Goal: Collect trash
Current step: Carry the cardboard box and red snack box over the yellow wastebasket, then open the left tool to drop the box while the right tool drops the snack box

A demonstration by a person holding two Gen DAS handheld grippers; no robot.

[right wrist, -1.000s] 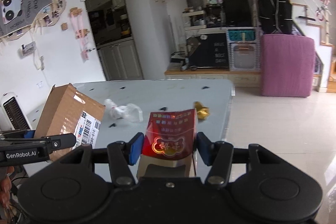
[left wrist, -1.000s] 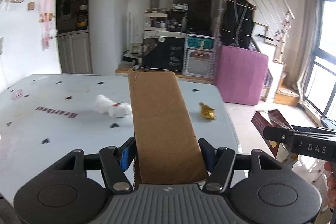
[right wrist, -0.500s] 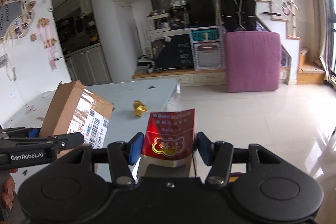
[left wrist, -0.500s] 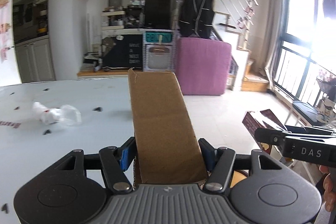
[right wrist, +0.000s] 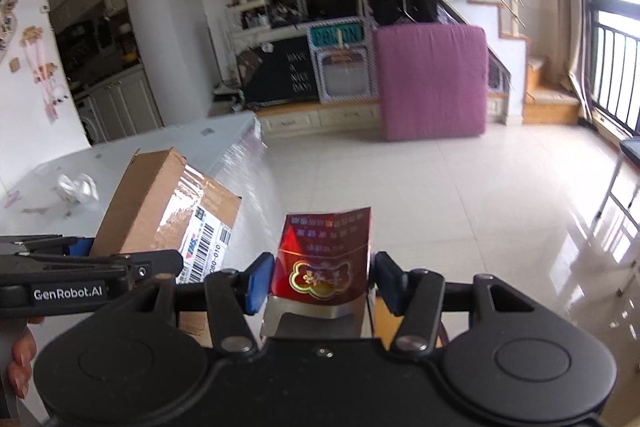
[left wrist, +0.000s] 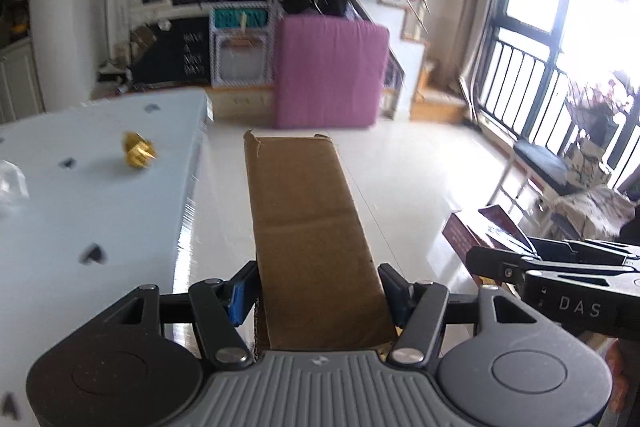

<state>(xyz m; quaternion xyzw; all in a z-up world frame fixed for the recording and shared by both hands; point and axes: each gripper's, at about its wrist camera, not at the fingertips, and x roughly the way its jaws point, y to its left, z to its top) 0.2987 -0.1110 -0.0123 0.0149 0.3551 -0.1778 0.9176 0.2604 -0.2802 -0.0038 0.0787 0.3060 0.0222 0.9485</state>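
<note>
My left gripper (left wrist: 316, 297) is shut on a brown cardboard box (left wrist: 312, 235) and holds it out over the floor, just past the table's right edge. The same box with its shipping label shows in the right wrist view (right wrist: 168, 211). My right gripper (right wrist: 320, 281) is shut on a red and gold packet box (right wrist: 324, 259), held in the air over the floor; it also shows at the right of the left wrist view (left wrist: 476, 231). A gold crumpled wrapper (left wrist: 138, 149) and a crumpled clear plastic wrapper (right wrist: 78, 187) lie on the white table (left wrist: 100, 207).
A pink mattress (left wrist: 330, 77) leans against the far cabinet. White tiled floor (right wrist: 460, 207) lies ahead. A balcony railing and window (left wrist: 560, 75) are at the right, with a low bench and bundled things (left wrist: 588, 203) below. Stairs (right wrist: 548, 95) rise behind the mattress.
Both grippers have swung right, away from the table toward the open floor and window. The table and its trash have slid to the left of both views. Both grips are unchanged.
</note>
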